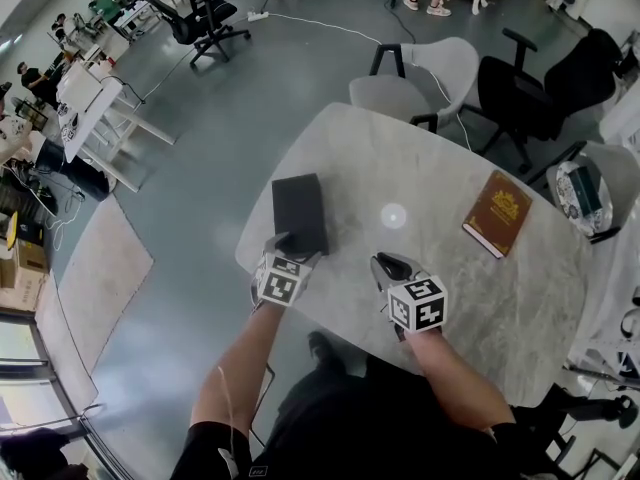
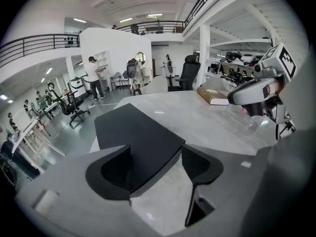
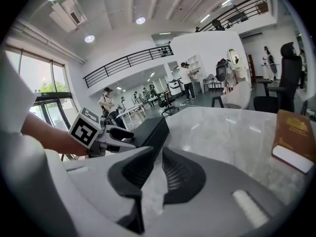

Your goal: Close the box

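One flat matte-black rectangular box (image 1: 299,211) lies on smooth marbled table (image 1: 480,298).

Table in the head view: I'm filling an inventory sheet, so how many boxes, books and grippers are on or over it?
black box: 1
brown book: 1
grippers, left gripper and right gripper: 2
Total: 4
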`<state>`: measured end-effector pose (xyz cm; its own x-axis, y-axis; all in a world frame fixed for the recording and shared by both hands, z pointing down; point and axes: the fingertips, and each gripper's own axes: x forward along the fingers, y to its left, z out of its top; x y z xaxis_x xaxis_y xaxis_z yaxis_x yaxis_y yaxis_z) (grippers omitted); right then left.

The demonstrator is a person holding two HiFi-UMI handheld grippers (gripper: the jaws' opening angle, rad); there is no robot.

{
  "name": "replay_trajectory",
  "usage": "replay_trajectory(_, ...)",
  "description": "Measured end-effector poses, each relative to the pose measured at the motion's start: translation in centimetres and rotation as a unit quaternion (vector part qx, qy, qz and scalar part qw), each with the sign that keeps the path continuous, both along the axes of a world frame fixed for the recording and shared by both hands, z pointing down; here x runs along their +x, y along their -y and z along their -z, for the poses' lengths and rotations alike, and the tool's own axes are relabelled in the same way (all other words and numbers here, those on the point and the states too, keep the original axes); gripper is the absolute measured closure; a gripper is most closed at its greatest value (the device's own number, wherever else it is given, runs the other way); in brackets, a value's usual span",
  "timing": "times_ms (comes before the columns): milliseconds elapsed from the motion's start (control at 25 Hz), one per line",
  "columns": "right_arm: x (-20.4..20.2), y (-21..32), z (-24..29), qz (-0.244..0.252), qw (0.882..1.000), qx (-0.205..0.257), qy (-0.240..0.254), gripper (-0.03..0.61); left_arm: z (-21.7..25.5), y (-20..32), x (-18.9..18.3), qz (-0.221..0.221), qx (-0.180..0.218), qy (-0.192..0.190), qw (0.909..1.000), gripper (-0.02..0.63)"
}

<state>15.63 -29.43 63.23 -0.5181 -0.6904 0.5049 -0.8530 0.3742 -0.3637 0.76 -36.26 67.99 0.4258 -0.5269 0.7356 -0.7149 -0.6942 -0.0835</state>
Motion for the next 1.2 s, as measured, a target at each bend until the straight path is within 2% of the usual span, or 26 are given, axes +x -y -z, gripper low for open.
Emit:
replay_trajectory(160, 0.7, 0.0, -0.1, 0.001, 1.0, 0.0, -0.004, 0.523, 0.3, -0.1, 0.1, 0.02, 0.008, -0.015, 0.9996, 0.295)
replay_trajectory(320, 0.9, 0.3, 1.2, 0.003, 1.0, 0.009, -0.011, 0.523, 2.8, -0.7, -0.5, 0.037, 0.029, -0.045, 0.9979, 0.295)
replay_trajectory(560, 0.4, 1.9, 5.6, -0.007, 0.998, 0.054, -0.026, 0.541, 7.5, -1.7, -2.8, 0.033, 0.054, -0.091, 0.9938, 0.296)
replay_trajectory(640, -0.6, 2.3, 6.9, -0.011, 0.997, 0.067, -0.027, 0.546, 9.0, -2.2, -4.2, 0.028, 0.059, -0.101, 0.9927, 0.319)
replay_trajectory(720, -1.6, 2.8, 8.0, -0.015, 0.996, 0.08, -0.025, 0.549, 10.4, -2.5, -5.8, 0.026, 0.072, -0.111, 0.9909, 0.407)
replay_trajectory(760, -2.2, 3.0, 8.5, -0.017, 0.996, 0.086, -0.025, 0.551, 11.2, -2.6, -6.6, 0.025, 0.081, -0.118, 0.9895, 0.416)
replay_trajectory(1000, -6.9, 2.8, 9.8, -0.006, 0.995, 0.093, -0.028, 0.557, 15.6, -3.7, -10.6, 0.022, 0.113, -0.184, 0.9762, 0.414)
replay_trajectory(1200, -11.4, 2.5, 10.1, 0.011, 0.994, 0.108, -0.031, 0.575, 17.2, -4.9, -13.7, 0.011, 0.145, -0.197, 0.9695, 0.416)
